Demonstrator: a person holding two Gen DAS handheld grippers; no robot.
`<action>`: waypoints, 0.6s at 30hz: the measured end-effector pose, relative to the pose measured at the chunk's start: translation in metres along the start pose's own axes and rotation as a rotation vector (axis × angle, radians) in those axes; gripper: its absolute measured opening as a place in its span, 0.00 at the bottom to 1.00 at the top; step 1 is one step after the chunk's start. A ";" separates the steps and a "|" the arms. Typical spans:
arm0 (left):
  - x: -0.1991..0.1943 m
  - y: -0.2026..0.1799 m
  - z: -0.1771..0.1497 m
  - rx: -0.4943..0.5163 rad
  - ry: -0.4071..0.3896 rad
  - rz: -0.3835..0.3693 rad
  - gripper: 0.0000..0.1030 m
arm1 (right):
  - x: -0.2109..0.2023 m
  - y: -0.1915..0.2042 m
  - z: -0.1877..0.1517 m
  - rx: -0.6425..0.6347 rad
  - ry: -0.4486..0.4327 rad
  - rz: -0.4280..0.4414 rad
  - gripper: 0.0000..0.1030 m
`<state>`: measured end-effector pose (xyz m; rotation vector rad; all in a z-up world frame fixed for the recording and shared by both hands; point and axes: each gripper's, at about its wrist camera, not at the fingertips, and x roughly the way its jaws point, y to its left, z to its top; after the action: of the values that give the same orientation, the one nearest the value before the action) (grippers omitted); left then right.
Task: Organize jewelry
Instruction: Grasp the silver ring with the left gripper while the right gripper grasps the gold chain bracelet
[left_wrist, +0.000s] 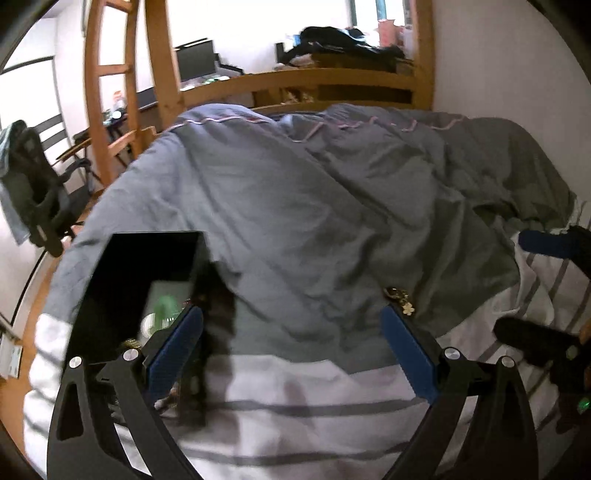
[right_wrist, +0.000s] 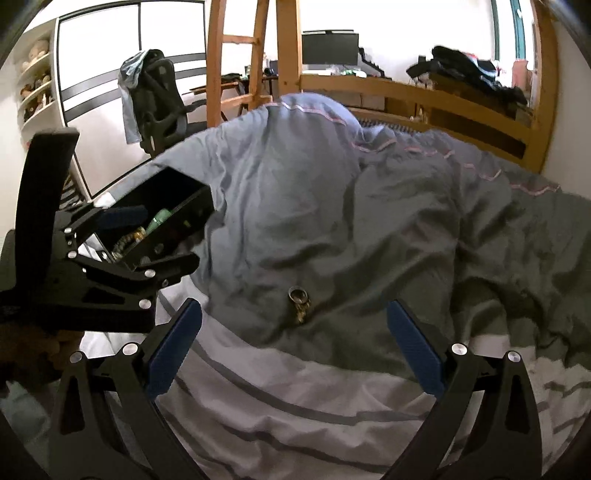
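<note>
A black open jewelry box sits on the bed at the left, with a green bangle and gold pieces inside; it also shows in the right wrist view. A small gold jewelry piece with a ring lies on the grey duvet, also seen by the left wrist. My left gripper is open and empty, its left finger beside the box. My right gripper is open and empty, just short of the gold piece, which lies between its fingers' line.
A rumpled grey duvet covers the bed over a white striped sheet. A wooden bed frame and ladder stand behind. An office chair is at the far left.
</note>
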<state>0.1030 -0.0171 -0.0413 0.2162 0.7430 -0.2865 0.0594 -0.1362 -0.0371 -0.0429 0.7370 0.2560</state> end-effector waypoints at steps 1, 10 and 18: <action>0.004 -0.004 0.000 0.007 0.003 -0.012 0.93 | 0.004 -0.002 -0.004 0.002 -0.002 0.011 0.96; 0.054 -0.023 0.018 0.037 0.054 -0.165 0.72 | 0.068 -0.012 -0.014 0.061 0.082 0.092 0.35; 0.110 -0.053 0.017 0.136 0.184 -0.375 0.45 | 0.107 -0.012 -0.024 0.063 0.153 0.093 0.26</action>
<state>0.1735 -0.0919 -0.1099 0.2333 0.9469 -0.6811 0.1231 -0.1282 -0.1274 0.0322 0.9003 0.3210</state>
